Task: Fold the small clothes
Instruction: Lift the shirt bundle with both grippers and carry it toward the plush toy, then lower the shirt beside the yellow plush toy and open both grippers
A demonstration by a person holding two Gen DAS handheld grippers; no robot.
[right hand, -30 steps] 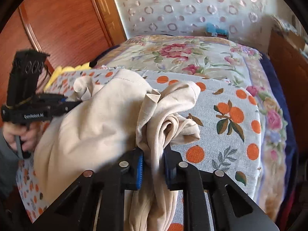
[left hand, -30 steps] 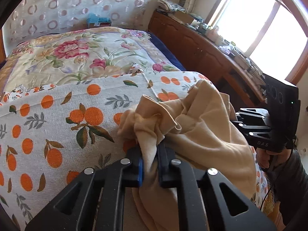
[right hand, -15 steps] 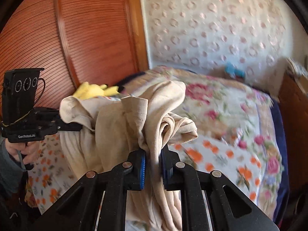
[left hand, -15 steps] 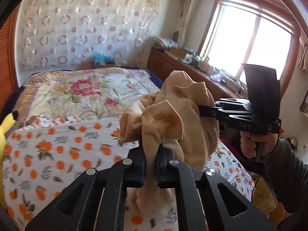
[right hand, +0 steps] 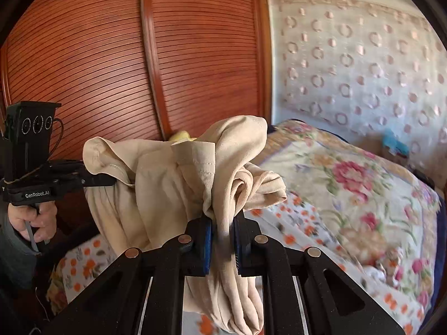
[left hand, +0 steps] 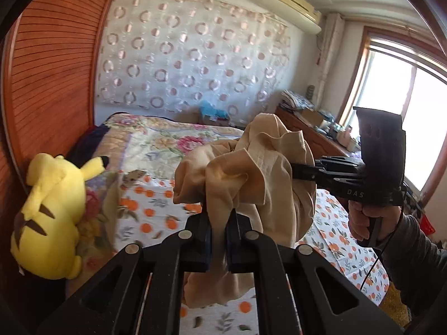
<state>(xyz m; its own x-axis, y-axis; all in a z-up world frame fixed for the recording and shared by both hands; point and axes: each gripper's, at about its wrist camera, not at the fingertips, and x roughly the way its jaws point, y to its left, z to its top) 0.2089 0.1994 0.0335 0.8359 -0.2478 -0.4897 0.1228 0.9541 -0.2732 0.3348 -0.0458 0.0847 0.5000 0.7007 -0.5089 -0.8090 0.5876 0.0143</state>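
A: Count check: one beige garment, two claws, one yellow plush toy.

B: Yep. The left claw and right claw are each pinched narrow on a bunch of the garment, which hangs crumpled between them, above the orange-print sheet. The bed beyond lies open; the plush sits at its edge by the wooden wardrobe.
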